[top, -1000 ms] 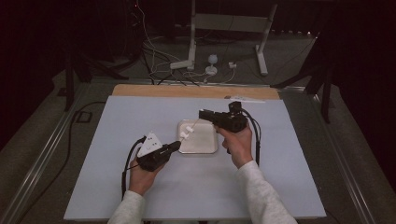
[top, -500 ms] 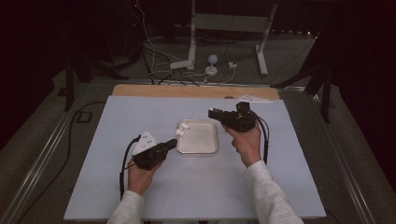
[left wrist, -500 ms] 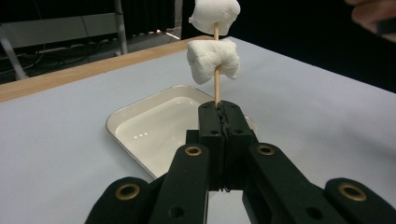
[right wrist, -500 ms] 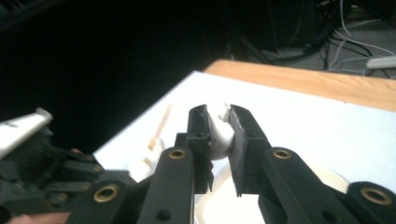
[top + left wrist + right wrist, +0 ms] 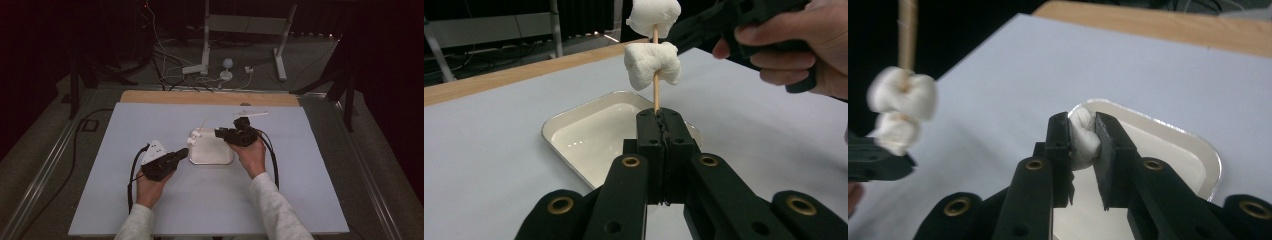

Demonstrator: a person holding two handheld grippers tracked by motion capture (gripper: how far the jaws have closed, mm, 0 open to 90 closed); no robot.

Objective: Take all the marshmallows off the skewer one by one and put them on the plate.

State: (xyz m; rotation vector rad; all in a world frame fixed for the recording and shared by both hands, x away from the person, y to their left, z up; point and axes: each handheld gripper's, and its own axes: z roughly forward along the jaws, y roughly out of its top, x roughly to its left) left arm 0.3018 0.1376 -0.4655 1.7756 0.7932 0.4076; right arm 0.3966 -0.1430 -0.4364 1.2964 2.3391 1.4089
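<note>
The room is dark around a pale blue-grey table (image 5: 210,200), with a wooden strip along its far edge and cables and a metal stand on the floor beyond. From the high view, a shallow white tray (image 5: 210,152) sits near the middle of the table. The left gripper (image 5: 181,153) lies just to the tray's left, at its near-left rim, and a thin skewer (image 5: 201,126) slants up and away over the tray's far-left corner. The right gripper (image 5: 220,133) hangs over the tray's far-right corner, pointing left.

In the left gripper view, the left gripper (image 5: 659,119) has its jaws pressed together on the foot of the upright skewer (image 5: 656,95). Two marshmallows (image 5: 652,64) are threaded on it, one above the other, with the tray (image 5: 569,127) just behind. The person's right hand (image 5: 804,45) is above and to the right.

In the right gripper view, the right gripper (image 5: 1083,131) pinches a single marshmallow (image 5: 1084,136) between its jaws, right above the tray's (image 5: 1198,145) near corner. The loaded skewer (image 5: 907,30) stands blurred to the left.
</note>
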